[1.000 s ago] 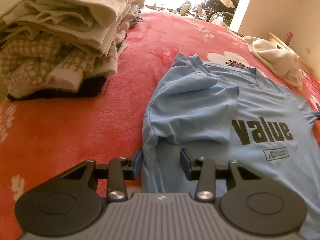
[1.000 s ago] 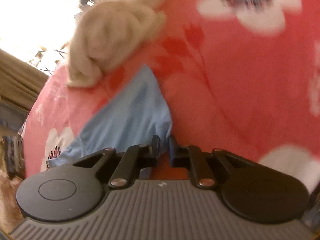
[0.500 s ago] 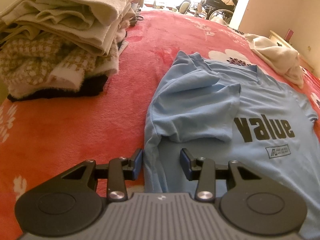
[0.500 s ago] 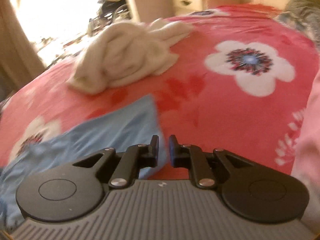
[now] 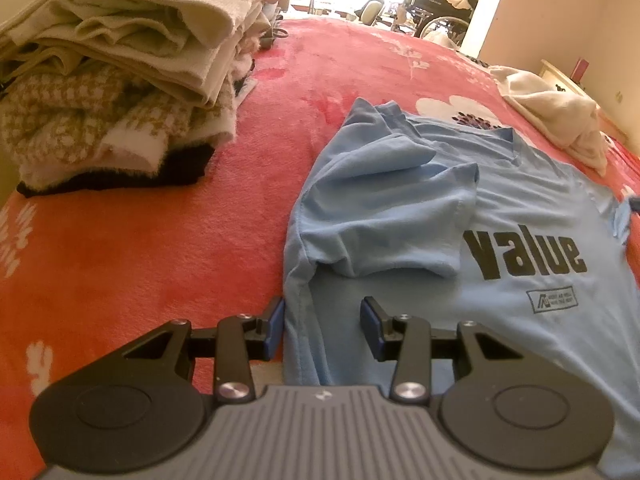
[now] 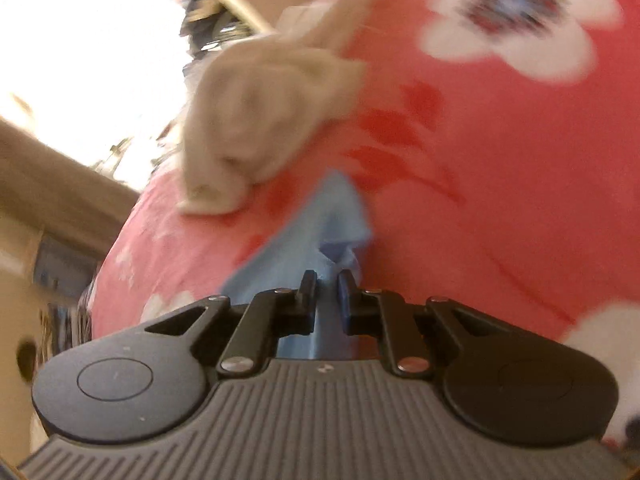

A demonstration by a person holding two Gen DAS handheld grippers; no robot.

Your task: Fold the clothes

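Observation:
A light blue T-shirt (image 5: 520, 208) printed "value" lies face up on the red flowered blanket (image 5: 160, 260). Its near sleeve (image 5: 392, 216) is folded in over the chest. My left gripper (image 5: 322, 312) hovers low with jaws apart, straddling the shirt's side edge; the pads do not press it. In the right wrist view my right gripper (image 6: 327, 280) is nearly shut, and the blue fabric of the shirt's other sleeve (image 6: 304, 236) bunches between its fingers. That sleeve is raised at the right edge of the left wrist view (image 5: 622, 220).
A tall stack of folded clothes (image 5: 120, 80) stands on the blanket at far left. A crumpled cream garment (image 5: 560, 120) (image 6: 256, 120) lies beyond the shirt's collar. A nightstand (image 5: 560, 76) and a wheelchair (image 5: 436, 4) stand past the bed.
The right wrist view swung and blurred, and the blue sleeve edge that was beside the jaws now sits bunched between them. The shirt's far sleeve has lifted. My left gripper has not moved.

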